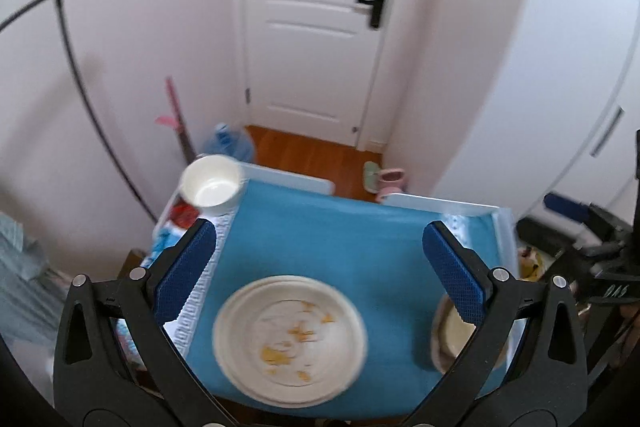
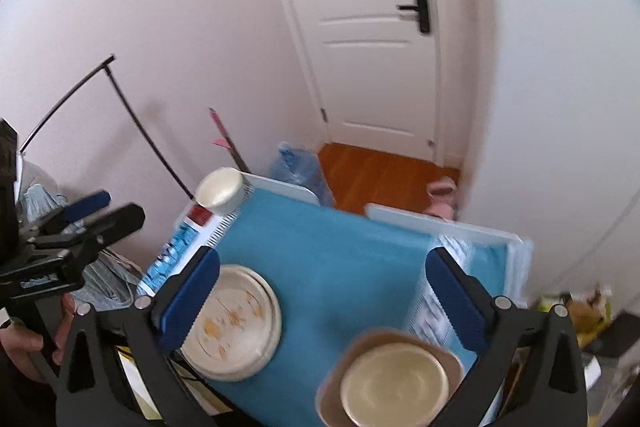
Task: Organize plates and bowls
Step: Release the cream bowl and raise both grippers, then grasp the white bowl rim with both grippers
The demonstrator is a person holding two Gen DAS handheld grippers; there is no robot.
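Left to right in the left wrist view: white bowl (image 1: 211, 181) at the upper-left corner of the blue mat (image 1: 320, 239); soiled plate (image 1: 290, 339) at lower centre, between the wide-open, empty fingers of the left gripper (image 1: 320, 271). In the right wrist view, the right gripper (image 2: 322, 297), equally wide and empty, hovers over a cream dish (image 2: 394, 385) at lower right. Judgement: descend squarely, grip one rim edge, and lift level.
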